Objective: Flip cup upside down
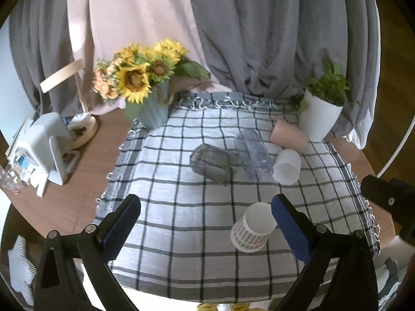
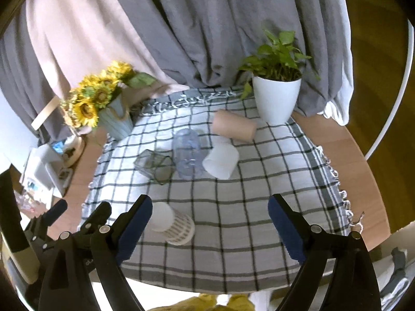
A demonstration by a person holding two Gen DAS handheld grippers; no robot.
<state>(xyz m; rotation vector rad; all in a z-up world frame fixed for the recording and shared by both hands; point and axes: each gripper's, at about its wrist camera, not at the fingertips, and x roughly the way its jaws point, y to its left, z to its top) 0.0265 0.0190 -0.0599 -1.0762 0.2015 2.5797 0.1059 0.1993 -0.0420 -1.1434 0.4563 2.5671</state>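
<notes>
Left wrist view takes in a round wooden table point(image 1: 85, 165) spread with a checked cloth point(image 1: 181, 223), grey and pink curtains point(image 1: 233, 31) hanging behind it. Using the cloth as landmark: at its far left corner stands a blue vase of sunflowers point(image 1: 153, 108); at its far right corner a white pot with a green plant point(image 1: 320, 119). Around its middle four vessels lie on their sides in a loose cluster: a pink cup point(image 1: 288, 136) nearest the pot, a clear plastic bottle point(image 1: 253, 155), a frosted white cup point(image 1: 286, 165) touching the bottle, and a dark angular glass point(image 1: 210, 164) on the bottle's other side. Off the cloth's left edge sit a white appliance point(image 1: 49, 145) and small clutter.

Nearer the cloth's front edge, well apart from the cluster, the white slotted cup point(image 1: 253, 229) stands mouth-down, solid base up, its long axis tilted slightly from upright. Nothing lies between it and either gripper.

The left gripper point(image 1: 206, 229) has its jaws spread wide, the cup just beside its right blue pad, no contact certain. The right gripper point(image 2: 210, 230) is likewise spread and empty.

Only the right wrist view shows the left gripper's body from outside, beside the cup point(image 2: 172, 224), which sits near the right gripper's left pad.
</notes>
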